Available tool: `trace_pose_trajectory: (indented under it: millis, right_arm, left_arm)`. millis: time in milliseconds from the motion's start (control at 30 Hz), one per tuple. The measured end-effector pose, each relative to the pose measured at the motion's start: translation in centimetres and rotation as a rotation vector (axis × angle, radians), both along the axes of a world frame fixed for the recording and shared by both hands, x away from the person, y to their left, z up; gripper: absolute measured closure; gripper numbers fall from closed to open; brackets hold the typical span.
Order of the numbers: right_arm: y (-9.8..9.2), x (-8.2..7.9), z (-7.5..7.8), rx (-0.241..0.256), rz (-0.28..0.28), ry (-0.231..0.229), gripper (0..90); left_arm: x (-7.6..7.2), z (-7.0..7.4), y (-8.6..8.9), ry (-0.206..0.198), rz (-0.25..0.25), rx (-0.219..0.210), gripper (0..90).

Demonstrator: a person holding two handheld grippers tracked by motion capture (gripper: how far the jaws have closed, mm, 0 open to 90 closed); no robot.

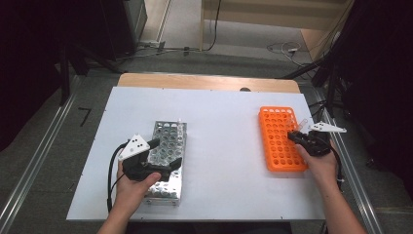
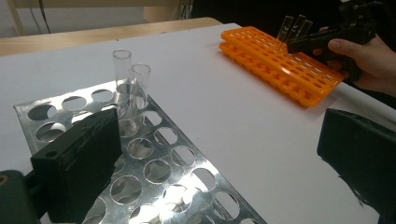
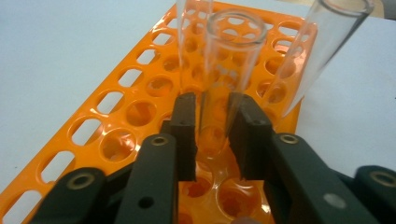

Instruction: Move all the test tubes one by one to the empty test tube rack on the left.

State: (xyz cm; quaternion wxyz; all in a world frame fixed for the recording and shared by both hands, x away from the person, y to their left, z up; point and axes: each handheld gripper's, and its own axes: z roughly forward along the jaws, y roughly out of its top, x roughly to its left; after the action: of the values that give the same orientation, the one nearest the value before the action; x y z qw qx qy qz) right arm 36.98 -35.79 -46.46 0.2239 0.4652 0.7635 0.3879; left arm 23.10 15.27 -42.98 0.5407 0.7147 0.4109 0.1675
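A shiny metal tube rack lies at the table's left, with two clear glass tubes upright in its far corner. My left gripper hovers over this rack, jaws wide apart and nothing between them. At the right lies an orange plastic rack. My right gripper is over its right side, shut on a clear glass tube whose bottom sits in a hole of the orange rack. Two more tubes stand close by: one straight behind, one leaning right.
The racks rest on a white board over a wooden table, with bare board between them. The person's hands come in from the near edge. Cables and floor lie beyond the far edge.
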Motion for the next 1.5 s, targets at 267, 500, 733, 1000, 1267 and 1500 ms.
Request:
trace_pose_trajectory:
  millis: [267,500,733,1000,1267,1500]
  right_arm:
    - [-0.1,0.1,0.0,0.003,0.007,-0.007,74.0]
    - [-0.1,-0.4,0.8,0.011,-0.004,-0.043,74.0]
    - [-0.3,-1.4,2.6,0.050,-0.015,-0.083,74.0]
    - [0.5,-3.3,4.2,0.073,0.028,-0.098,73.9]
    - [2.7,-5.7,4.8,0.094,0.109,-0.092,73.8]
    - [4.5,-7.4,4.4,0.111,0.183,-0.085,73.6]
  left_arm:
    - [0.0,0.0,0.2,0.001,0.003,-0.003,0.0]
    - [0.0,0.0,0.2,-0.002,0.006,0.000,0.0]
    - [-0.1,0.2,0.1,-0.006,0.003,-0.003,0.5]
    - [-0.1,0.3,-0.2,-0.008,-0.006,0.011,0.5]
    - [-0.4,0.7,-0.6,-0.017,-0.018,0.014,0.8]
    - [-0.7,0.9,-1.1,-0.023,-0.037,0.021,0.8]
